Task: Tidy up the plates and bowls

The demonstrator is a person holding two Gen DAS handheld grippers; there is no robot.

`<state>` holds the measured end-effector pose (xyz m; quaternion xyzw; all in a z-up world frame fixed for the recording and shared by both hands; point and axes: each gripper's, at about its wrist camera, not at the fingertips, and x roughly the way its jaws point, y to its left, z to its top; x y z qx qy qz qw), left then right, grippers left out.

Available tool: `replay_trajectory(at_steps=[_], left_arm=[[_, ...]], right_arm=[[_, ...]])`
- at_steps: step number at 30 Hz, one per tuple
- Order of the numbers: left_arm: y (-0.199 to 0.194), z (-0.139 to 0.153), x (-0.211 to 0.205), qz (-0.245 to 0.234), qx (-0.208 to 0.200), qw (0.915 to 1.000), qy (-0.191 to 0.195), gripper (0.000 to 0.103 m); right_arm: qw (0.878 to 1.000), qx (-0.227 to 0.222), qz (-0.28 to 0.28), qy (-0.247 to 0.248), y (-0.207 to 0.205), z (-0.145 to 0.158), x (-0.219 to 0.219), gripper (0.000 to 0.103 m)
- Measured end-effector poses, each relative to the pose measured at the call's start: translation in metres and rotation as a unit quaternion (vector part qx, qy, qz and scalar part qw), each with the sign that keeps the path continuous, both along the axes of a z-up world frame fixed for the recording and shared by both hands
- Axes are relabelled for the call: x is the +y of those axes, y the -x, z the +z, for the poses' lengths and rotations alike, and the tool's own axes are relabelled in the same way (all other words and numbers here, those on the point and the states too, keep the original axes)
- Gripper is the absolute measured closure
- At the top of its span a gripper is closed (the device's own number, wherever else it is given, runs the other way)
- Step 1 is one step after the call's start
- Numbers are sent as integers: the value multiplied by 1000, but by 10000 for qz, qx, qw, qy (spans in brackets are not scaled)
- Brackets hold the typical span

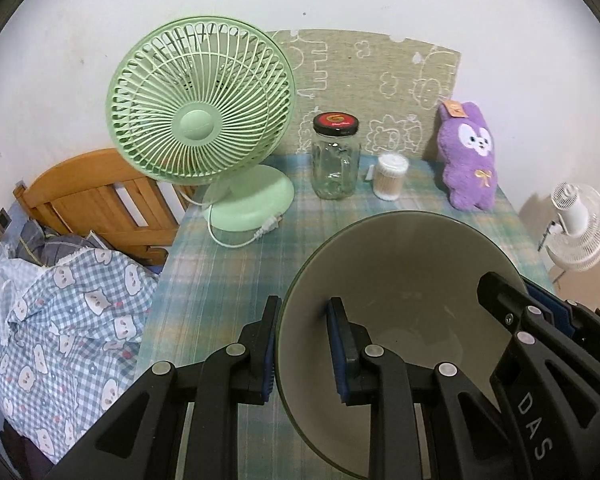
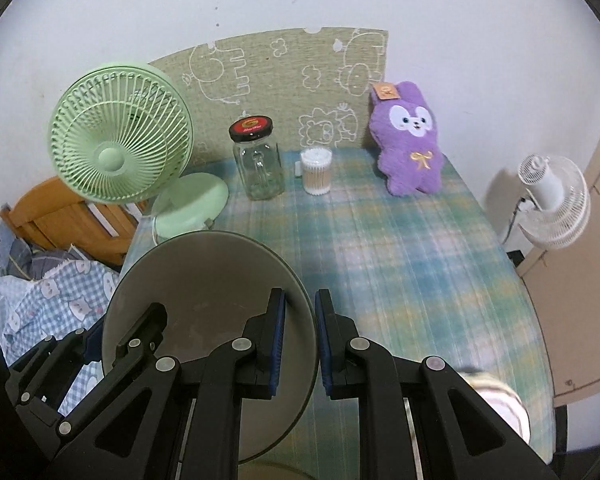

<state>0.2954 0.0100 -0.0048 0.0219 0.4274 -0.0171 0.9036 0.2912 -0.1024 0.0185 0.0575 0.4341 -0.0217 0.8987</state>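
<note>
You had the bowl (image 1: 400, 280) pinched between both: left gripper (image 1: 304, 344) clamping its left rim, right gripper (image 2: 300, 344) its right, above the table's (image 2: 400, 248) near edge.

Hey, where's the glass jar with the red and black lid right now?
The glass jar stands at the back of the table, between the green fan on its left and the tub of cotton swabs on its right, as both views show.

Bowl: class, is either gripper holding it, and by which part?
Both: the left gripper and right gripper each clamp the grey bowl by its rim, on opposite sides.
</note>
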Motion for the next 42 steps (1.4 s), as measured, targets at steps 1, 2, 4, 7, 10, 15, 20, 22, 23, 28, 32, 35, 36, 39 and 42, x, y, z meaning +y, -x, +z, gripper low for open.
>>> replay_trajectory(at_steps=[1,2,4,7,10,15,20,22,23,28,32,35,36,39,42], left_arm=[[5,0,1,-31,1,10000,4,82],[13,0,1,-82,3,10000,1,82],[23,-1,2,-161,13,9999,-17,82],[39,-5,3,-283,51,9996,-17,82],[57,-12,4,-398,99,9992,-5,82],[80,-23,2,-538,176,9984,-79,82],[98,-38,1,-565,330,9979,-26,82],[103,-44,1,-557,383,9977,-10,82],[106,-46,1,-559,399,9976,-8,82],[116,-59,1,-558,502,9972,-13,82],[120,-70,2,-543,668,9963,20,82],[122,-76,1,-534,751,9957,6,82],[124,-78,1,-535,764,9956,-8,82],[124,-81,1,-531,787,9955,-56,82],[123,-82,1,-540,802,9953,-68,82]], right_arm=[[10000,6,-33,13,9,0,0,84],[10000,13,-55,24,14,0,0,84],[9999,36,-112,39,28,-2,1,84],[9997,45,-205,85,51,-6,2,84],[9995,79,-267,135,70,-12,4,84],[9991,188,-351,114,98,-25,2,84],[9988,276,-390,144,117,-39,2,84],[9986,320,-393,147,123,-45,2,84],[9985,337,-393,150,125,-47,2,84],[9979,470,-424,103,135,-62,1,84],[9974,574,-433,100,138,-72,2,84],[9969,652,-433,79,140,-78,2,84],[9968,669,-430,73,140,-80,2,84],[9965,724,-426,36,140,-85,2,84],[9965,707,-434,46,139,-86,2,84]])
